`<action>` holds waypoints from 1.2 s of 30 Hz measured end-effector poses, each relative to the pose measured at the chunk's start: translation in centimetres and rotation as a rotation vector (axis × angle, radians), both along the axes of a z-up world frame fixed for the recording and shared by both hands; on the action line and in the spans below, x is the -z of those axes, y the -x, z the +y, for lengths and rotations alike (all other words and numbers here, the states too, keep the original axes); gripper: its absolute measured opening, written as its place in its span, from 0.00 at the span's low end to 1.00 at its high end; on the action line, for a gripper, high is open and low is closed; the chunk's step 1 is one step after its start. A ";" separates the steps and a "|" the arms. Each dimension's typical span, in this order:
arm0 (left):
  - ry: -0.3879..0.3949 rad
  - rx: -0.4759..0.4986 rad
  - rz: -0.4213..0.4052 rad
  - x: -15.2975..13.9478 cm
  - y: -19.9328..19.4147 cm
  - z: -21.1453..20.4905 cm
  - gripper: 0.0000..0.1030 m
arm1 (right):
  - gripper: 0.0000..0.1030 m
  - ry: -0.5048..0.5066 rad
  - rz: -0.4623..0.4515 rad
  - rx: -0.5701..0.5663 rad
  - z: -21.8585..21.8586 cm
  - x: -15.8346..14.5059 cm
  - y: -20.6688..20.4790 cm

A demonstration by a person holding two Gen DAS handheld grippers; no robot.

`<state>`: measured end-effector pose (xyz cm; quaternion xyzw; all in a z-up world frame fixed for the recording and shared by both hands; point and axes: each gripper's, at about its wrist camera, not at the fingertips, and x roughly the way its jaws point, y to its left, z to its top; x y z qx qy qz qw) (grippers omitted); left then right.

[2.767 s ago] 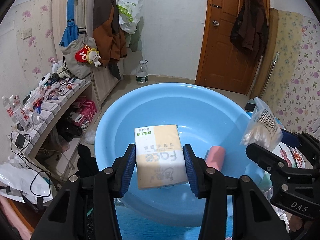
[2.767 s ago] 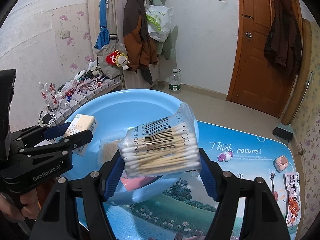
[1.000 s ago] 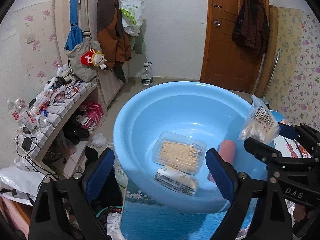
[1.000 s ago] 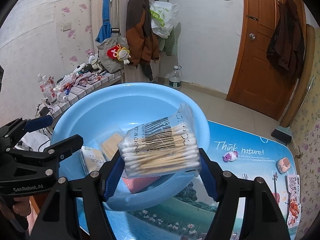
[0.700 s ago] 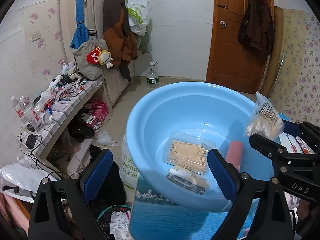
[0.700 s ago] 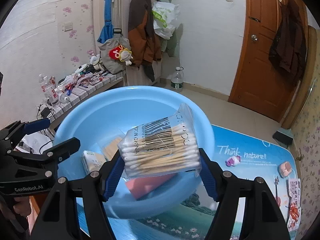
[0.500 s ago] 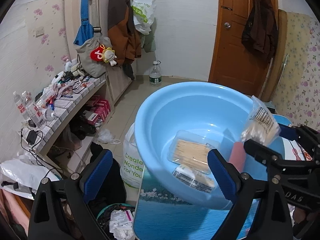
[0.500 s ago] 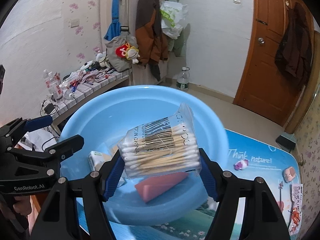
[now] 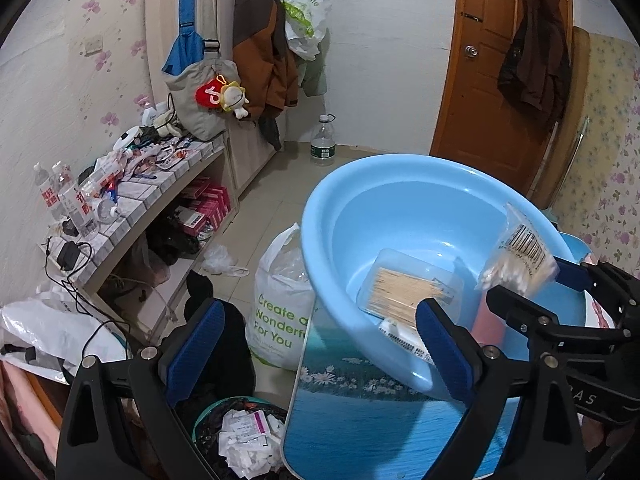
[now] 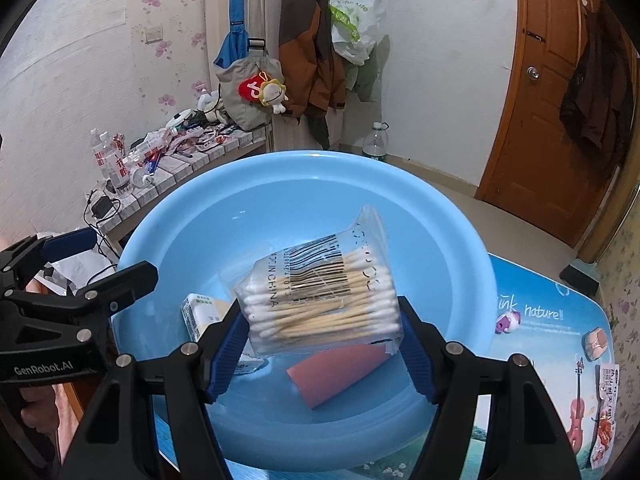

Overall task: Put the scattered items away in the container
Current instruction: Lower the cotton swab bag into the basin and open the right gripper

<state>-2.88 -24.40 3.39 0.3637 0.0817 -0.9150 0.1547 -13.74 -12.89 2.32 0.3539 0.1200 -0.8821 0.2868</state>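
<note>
A clear bag of cotton swabs (image 10: 324, 296) is clamped in my right gripper (image 10: 324, 344), which hangs over the middle of the light blue basin (image 10: 224, 204). That bag (image 9: 520, 256) and the right gripper (image 9: 560, 300) also show at the right of the left wrist view. Inside the basin (image 9: 360, 188) lie a clear box of toothpicks (image 9: 404, 288), a tissue pack (image 10: 200, 312) and a pink cylinder (image 10: 340, 372). My left gripper (image 9: 320, 348) stands wide open with nothing between its fingers, off the basin's left rim.
The basin rests on a table with a blue landscape print (image 10: 560, 320). Left of the table on the floor are a white plastic bag (image 9: 280, 300) and a bin of paper waste (image 9: 244, 440). A cluttered tiled shelf (image 9: 132, 196) runs along the left wall.
Both grippers have shifted left. The right one now holds the swab bag over the basin's middle; the empty left one has drawn off beyond the basin's left rim. The tissue pack dropped earlier.
</note>
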 end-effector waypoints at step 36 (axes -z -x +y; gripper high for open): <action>0.021 -0.006 0.025 -1.4 -1.4 0.7 0.95 | 0.83 0.001 0.008 0.036 0.2 -0.6 -1.2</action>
